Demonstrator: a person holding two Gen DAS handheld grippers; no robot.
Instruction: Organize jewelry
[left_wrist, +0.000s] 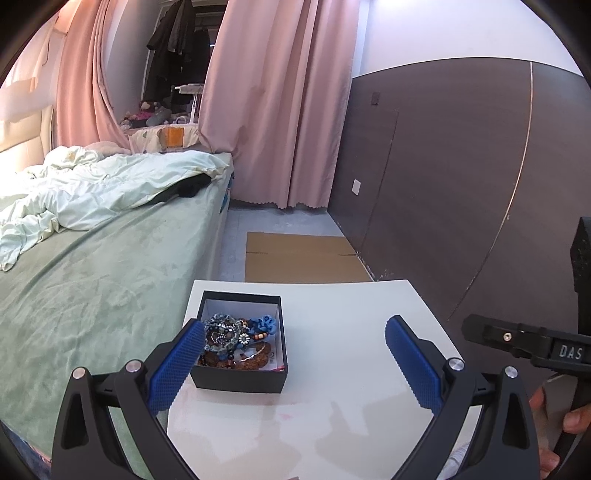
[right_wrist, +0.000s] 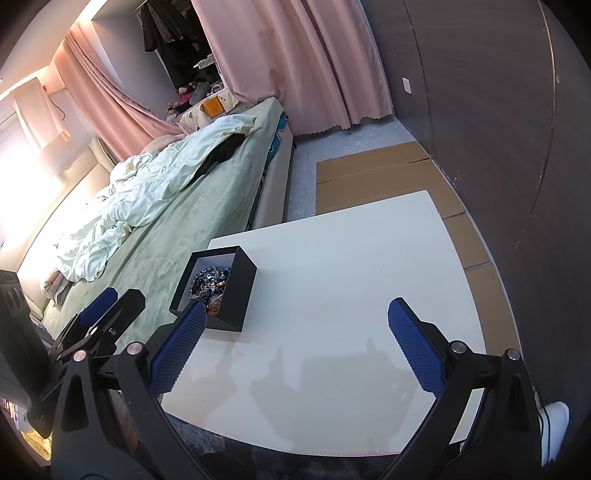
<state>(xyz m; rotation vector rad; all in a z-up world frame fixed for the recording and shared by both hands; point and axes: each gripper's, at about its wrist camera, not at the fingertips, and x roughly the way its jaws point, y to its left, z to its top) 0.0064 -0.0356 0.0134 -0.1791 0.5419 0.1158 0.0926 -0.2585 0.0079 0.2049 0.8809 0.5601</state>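
A small black box (left_wrist: 242, 345) sits open on the white table (left_wrist: 351, 317), near the table's left edge and beside the bed (left_wrist: 92, 288). Inside lies a tangled heap of jewelry (left_wrist: 236, 339): blue-grey beaded pieces, a small flower charm, a blue knotted item, amber-brown beads toward the near wall. Individual pieces cannot be separated by eye. The left gripper (left_wrist: 295, 363) hangs over the near part of the table, jaws spread wide, nothing between them; its left finger (left_wrist: 177, 369) overlaps the box's near-left corner in the left wrist view, though whether it touches the box cannot be told. The box lies ahead and to the left of this gripper's centre line, close in. The right gripper (right_wrist: 295, 345) is likewise wide open and empty, held over bare tabletop; from it the box (right_wrist: 221, 288) sits further off to the left, with its near end at the tip of that gripper's left finger (right_wrist: 181, 349). In the right wrist view the box looks somewhat longer than wide, long axis running away from the person. Judgement: the left gripper is the nearer of the two and better lined up; a small shift leftward and forward would bring its open jaws over the heap. The rest of the table, on the right, is bare and would serve for laying pieces out. Cardboard (left_wrist: 303, 256) lies flat on the floor beyond the table.
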